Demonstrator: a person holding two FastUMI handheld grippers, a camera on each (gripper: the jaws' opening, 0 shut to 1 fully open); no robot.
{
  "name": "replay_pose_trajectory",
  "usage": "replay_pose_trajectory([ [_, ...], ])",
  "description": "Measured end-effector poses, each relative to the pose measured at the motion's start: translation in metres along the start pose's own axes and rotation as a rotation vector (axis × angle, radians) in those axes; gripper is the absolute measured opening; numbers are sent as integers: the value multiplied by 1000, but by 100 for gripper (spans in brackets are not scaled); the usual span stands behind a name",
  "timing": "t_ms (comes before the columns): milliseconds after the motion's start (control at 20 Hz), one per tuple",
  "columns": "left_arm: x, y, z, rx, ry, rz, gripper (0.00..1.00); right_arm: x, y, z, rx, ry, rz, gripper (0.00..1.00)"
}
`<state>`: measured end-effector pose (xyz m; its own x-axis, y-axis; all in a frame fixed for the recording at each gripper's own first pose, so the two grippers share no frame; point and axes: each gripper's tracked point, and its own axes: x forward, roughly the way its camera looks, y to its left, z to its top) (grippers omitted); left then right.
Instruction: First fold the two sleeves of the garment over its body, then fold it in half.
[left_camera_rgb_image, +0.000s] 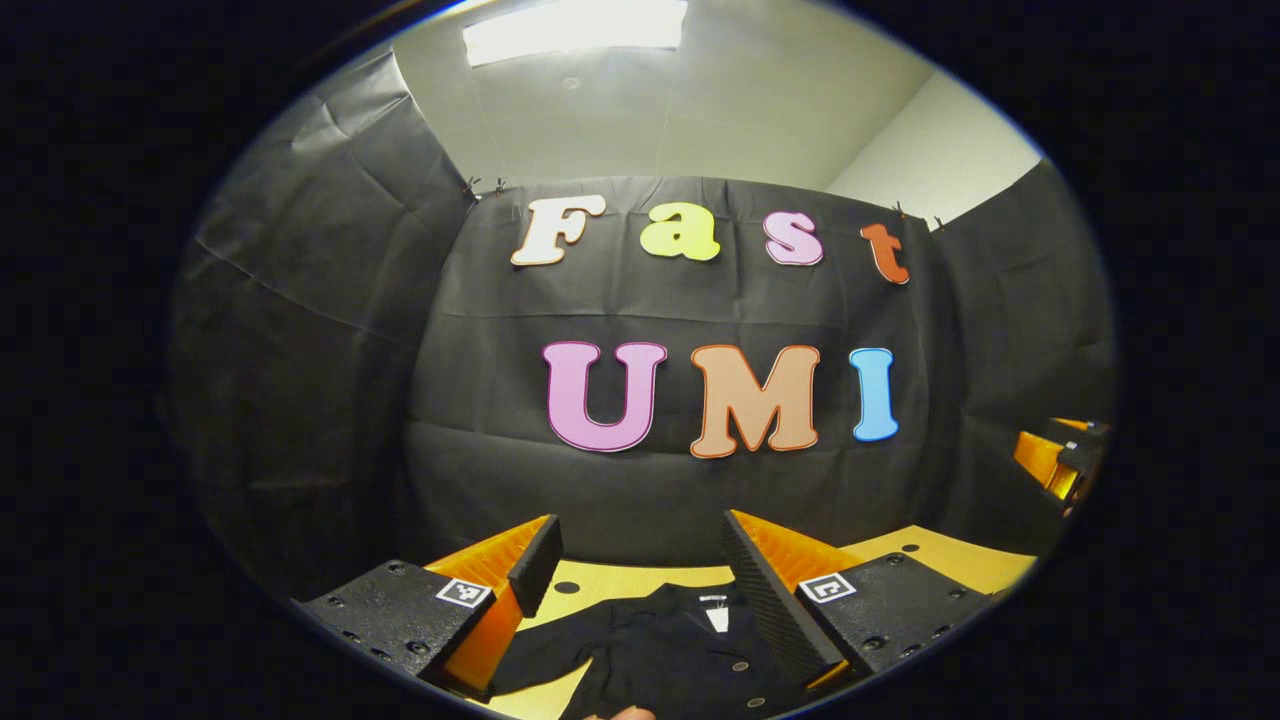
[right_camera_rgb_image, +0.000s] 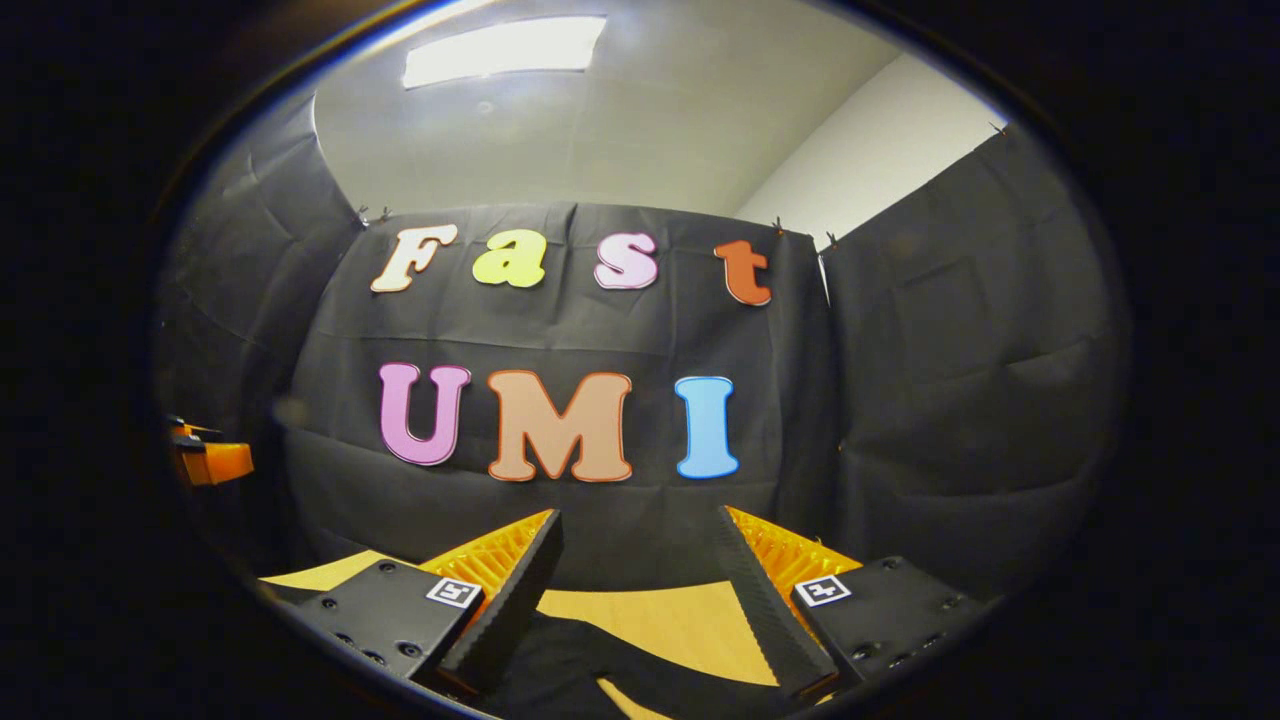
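Hovering above the table (left_camera_rgb_image: 960, 560), the left gripper (left_camera_rgb_image: 640, 570) and right gripper (right_camera_rgb_image: 640, 570) both hold their fingers wide apart, empty, probably readying for the sleeves. The dark garment (left_camera_rgb_image: 660, 650) lies flat near the table's front edge, collar toward the far edge.

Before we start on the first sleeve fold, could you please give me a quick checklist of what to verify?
1. Left gripper open: ok.
2. Right gripper open: ok.
3. Nothing held between either gripper's fingers: ok.
4. Garment on the table, collar toward the wall: ok.
5. Sleeve spread out on the table below the right gripper: ok.
6. Both sleeves lie flat: cannot tell.
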<state>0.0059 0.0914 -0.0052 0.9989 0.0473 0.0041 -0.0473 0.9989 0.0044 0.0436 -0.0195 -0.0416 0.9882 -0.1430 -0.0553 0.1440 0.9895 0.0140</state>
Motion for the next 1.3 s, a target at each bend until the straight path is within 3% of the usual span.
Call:
replay_pose_trajectory([
  [300, 8, -9, 4, 9, -5, 33, 99, 27, -93, -59, -96, 143, -116, 98],
  [600, 19, -25, 3, 38, 10, 57, 95, 34, -159, -131, -135, 313, -170, 99],
  [850, 26, -44, 3, 50, 14, 63, 99, 33, -177, -204, -130, 482, -136, 98],
  [900, 28, -48, 2, 52, 16, 66, 95, 31, -178, -219, -120, 523, -129, 98],
  [1100, 29, -56, 0, 72, 22, 85, 95, 14, -181, -291, -92, 745, -92, 99],
  [1150, 30, -58, 1, 77, 24, 90, 99, 9, -184, -308, -92, 798, -87, 99],
  [1300, 32, -65, -2, 83, 31, 105, 95, -3, -191, -342, -64, 909, -80, 99],
])
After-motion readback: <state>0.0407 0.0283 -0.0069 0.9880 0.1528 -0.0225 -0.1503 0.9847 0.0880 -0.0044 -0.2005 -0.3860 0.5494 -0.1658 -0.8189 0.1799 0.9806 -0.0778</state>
